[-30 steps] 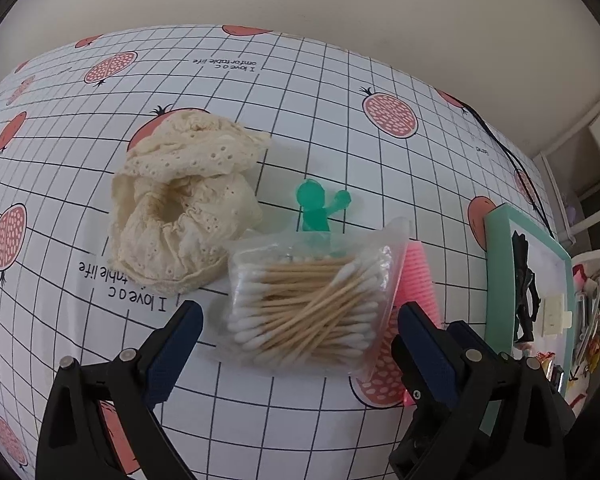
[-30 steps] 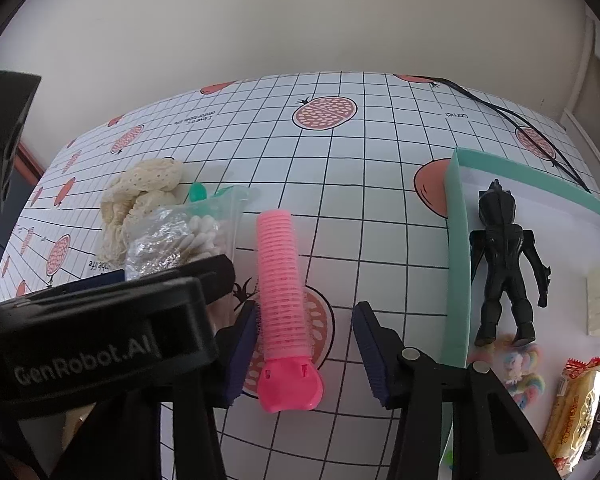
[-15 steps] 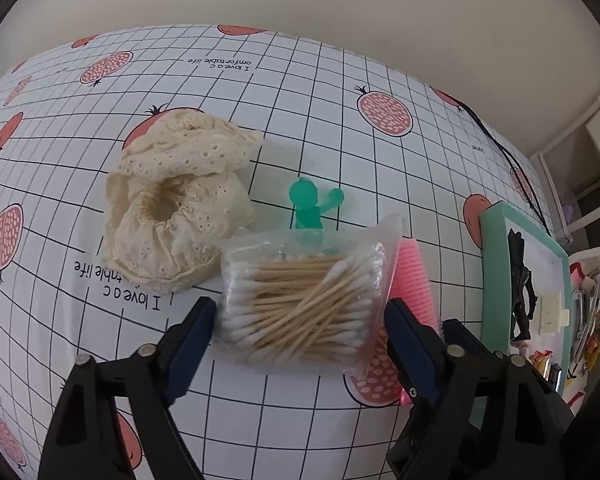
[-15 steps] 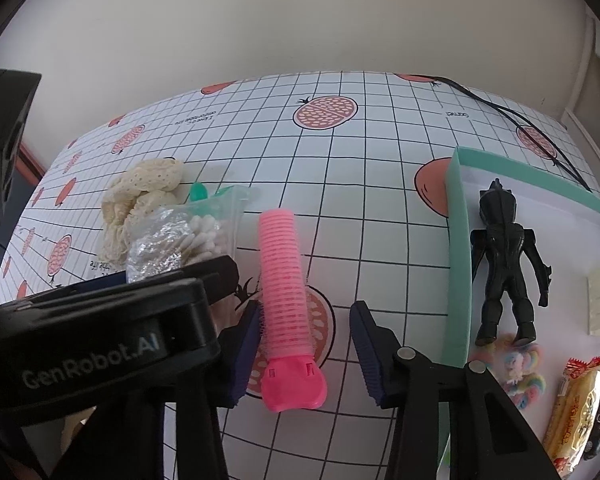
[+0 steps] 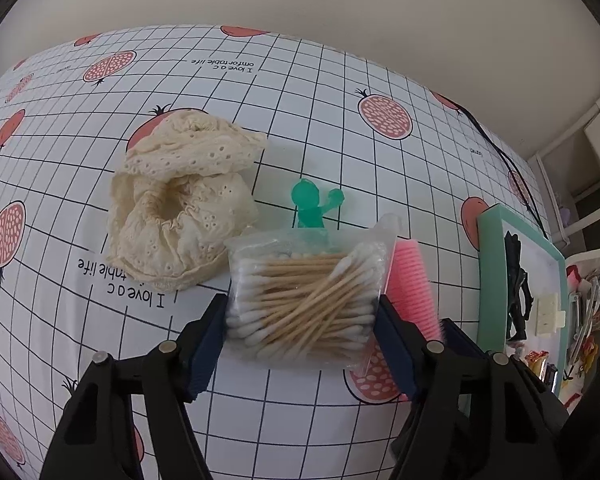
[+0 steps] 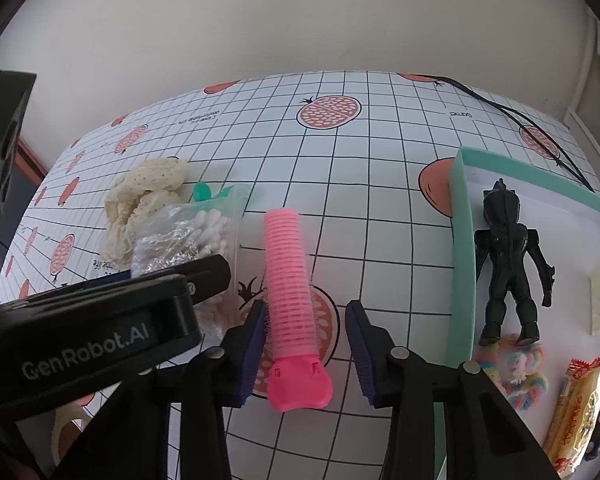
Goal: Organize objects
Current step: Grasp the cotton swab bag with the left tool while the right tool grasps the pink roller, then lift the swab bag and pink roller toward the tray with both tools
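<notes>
Partly done — a black figure (image 6: 508,260) and snacks lie in the green tray (image 6: 460,256). On the counter (image 5: 300,92), the left tool (image 5: 300,320) brackets the cotton-swab bag (image 5: 304,304), seemingly touching; the right tool (image 6: 304,340) gapes around the pink hair roller (image 6: 288,280).

The left gripper (image 5: 300,320) is low over the desk, its jaws spread wide with the two blue pads facing each other. The right gripper (image 6: 305,344) sits just beside it, also low, jaws parted a little less widely, its left pad (image 6: 252,344) nearer the middle than its right one.
</notes>
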Action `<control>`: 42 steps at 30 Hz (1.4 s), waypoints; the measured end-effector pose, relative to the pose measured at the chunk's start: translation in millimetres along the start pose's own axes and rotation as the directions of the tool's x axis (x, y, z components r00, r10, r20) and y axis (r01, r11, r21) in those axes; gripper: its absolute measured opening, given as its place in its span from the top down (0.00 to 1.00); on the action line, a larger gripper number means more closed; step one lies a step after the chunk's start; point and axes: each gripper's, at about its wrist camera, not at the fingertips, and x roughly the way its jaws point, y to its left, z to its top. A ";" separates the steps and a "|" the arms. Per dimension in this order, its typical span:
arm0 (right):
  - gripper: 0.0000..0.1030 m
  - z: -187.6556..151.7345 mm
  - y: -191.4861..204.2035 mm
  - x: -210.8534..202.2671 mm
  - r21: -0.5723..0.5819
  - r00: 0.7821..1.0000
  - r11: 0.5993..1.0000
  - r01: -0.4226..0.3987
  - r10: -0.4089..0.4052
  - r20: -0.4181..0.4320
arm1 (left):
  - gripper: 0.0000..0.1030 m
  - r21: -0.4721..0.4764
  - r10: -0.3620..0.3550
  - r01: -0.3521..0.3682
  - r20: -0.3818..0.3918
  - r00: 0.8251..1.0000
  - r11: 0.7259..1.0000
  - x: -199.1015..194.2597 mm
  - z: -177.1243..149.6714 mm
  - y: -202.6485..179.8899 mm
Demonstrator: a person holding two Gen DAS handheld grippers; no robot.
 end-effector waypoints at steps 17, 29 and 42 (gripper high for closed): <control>0.74 -1.0 -10.3 -1.0 0.055 1.000 0.998 -0.019 0.018 0.012 | 0.30 0.001 0.013 -0.013 0.004 1.000 1.000 -6.4 -0.4 1.4; 0.74 5.8 -14.0 -19.0 0.065 0.998 0.997 -0.033 0.029 0.062 | 0.30 0.000 0.023 -0.023 0.036 0.999 1.000 -23.6 2.1 -1.1; 0.74 15.0 -28.7 -62.1 0.097 0.981 0.994 -0.044 0.025 0.192 | 0.30 0.001 0.005 -0.006 0.122 0.993 1.000 -64.3 10.2 -14.4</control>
